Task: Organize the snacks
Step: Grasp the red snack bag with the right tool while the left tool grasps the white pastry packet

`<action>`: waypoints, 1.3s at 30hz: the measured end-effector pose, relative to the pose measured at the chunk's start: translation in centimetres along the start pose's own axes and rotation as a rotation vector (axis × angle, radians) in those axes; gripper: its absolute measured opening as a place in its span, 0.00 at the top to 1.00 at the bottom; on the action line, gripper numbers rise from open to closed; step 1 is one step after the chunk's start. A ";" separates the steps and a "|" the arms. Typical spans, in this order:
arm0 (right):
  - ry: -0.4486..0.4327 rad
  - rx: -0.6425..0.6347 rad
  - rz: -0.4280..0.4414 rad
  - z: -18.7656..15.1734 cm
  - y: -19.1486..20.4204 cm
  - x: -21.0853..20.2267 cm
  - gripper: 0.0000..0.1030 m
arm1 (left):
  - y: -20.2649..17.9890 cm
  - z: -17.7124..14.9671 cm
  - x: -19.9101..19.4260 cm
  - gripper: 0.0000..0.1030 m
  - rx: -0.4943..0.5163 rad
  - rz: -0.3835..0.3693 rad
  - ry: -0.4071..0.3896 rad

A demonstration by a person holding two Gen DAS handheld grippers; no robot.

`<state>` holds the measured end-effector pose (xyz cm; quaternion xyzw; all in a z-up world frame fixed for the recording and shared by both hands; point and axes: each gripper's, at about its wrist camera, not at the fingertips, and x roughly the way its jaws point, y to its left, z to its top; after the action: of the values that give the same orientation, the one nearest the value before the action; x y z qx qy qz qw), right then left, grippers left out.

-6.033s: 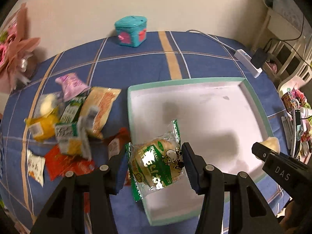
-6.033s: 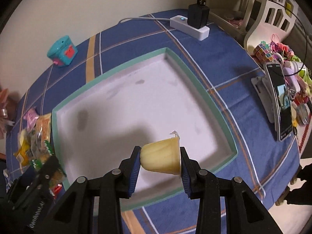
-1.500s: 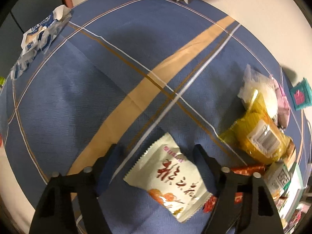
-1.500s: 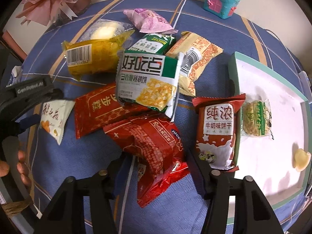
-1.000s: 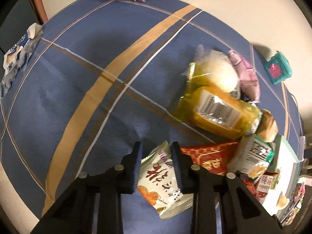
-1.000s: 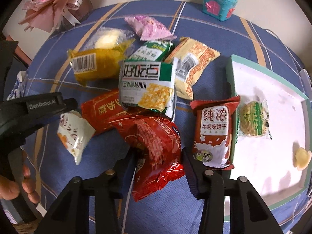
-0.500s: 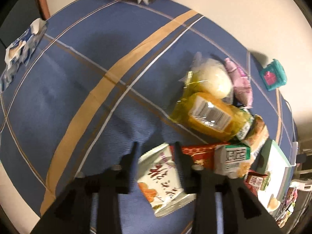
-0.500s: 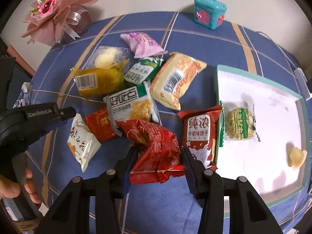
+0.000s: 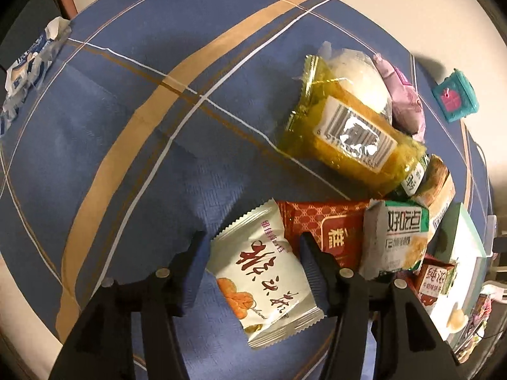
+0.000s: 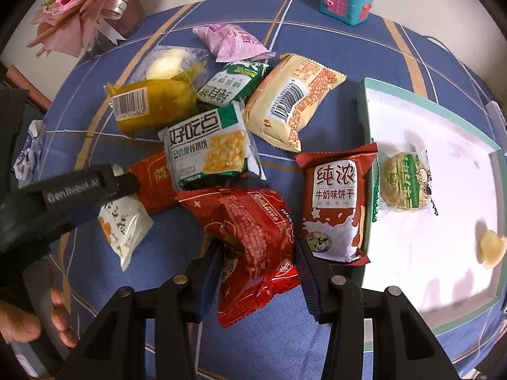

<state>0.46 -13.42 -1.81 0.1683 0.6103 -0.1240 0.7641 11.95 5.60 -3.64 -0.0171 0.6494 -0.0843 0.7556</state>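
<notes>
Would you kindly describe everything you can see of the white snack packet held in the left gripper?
The white snack packet is a small, glossy pillow pack, plastic by its look, with crimped serrated ends, red brush-style characters and an orange picture near one end. It looks sealed and slightly puffed. The left gripper is shut on it, one finger against each long side, and it sits tilted with one crimped end toward the camera. It appears lifted off the blue tablecloth, though that is hard to confirm. Its far end overlaps the red packet in this view; contact is unclear.
</notes>
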 end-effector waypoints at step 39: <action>-0.071 0.045 0.027 -3.3 -4.6 -4.6 0.53 | -3.6 -7.2 -2.3 0.49 0.060 0.003 0.015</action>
<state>-5.31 -16.30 1.57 0.1893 0.5776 -0.1330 0.7829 4.20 2.95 -2.03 0.0071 0.6524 -0.1027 0.7509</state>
